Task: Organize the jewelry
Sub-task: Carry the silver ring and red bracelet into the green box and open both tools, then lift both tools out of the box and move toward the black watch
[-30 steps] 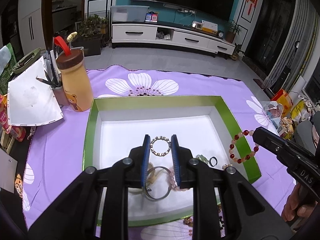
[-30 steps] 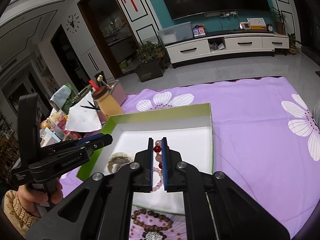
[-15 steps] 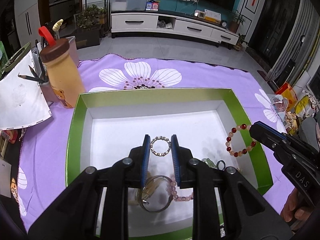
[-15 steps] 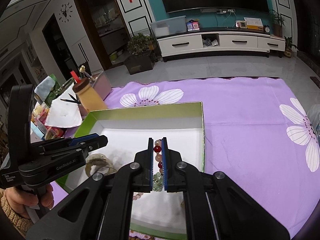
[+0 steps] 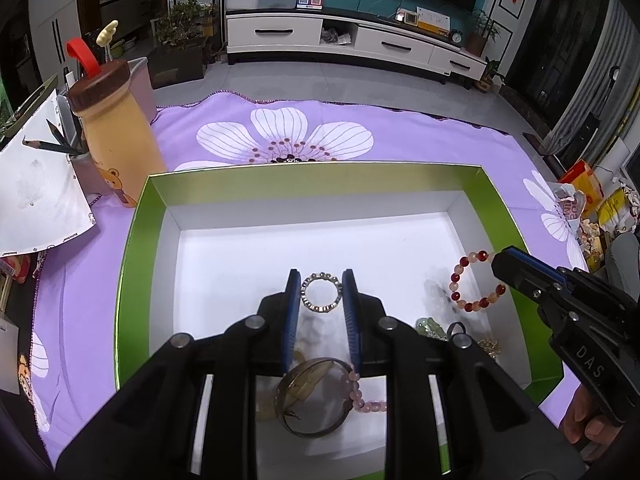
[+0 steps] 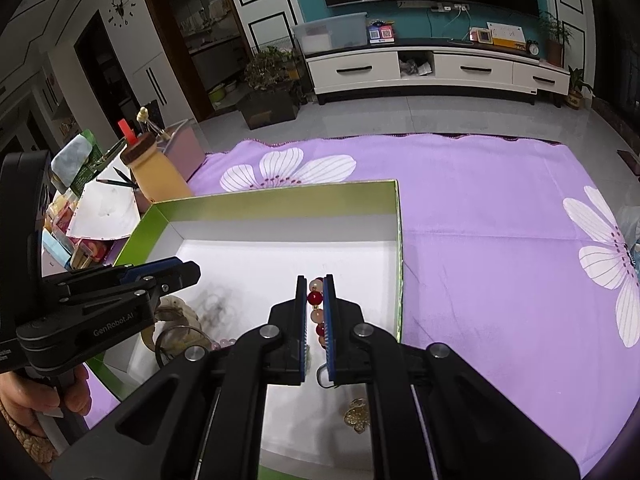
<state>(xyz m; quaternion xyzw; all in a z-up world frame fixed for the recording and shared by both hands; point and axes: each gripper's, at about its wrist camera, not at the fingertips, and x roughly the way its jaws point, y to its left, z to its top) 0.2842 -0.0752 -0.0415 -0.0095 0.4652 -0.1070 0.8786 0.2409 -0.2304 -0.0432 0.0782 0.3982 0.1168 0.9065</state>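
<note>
A green box with a white floor (image 5: 152, 216) lies on the purple flowered cloth. My left gripper (image 5: 321, 280) is shut on a small silver beaded ring (image 5: 321, 293) and holds it above the box floor. My right gripper (image 6: 315, 286) is shut on a red and peach bead bracelet (image 6: 315, 298), which hangs over the box's right side in the left wrist view (image 5: 474, 282). On the box floor lie a metal bangle (image 5: 310, 396), a pink bead bracelet (image 5: 360, 394), a green piece (image 5: 430, 326), a dark ring (image 5: 456, 326) and a gold piece (image 6: 357, 416).
A tan bottle with a brown lid (image 5: 114, 136), pencils in a cup (image 5: 60, 148) and a white paper (image 5: 36, 196) stand left of the box. Snack bags (image 5: 592, 200) lie at the right edge of the cloth (image 6: 500, 220).
Both grippers have moved forward and lower over the box. The red bracelet has passed from beyond the right rim to over the box floor. Both grips are unchanged.
</note>
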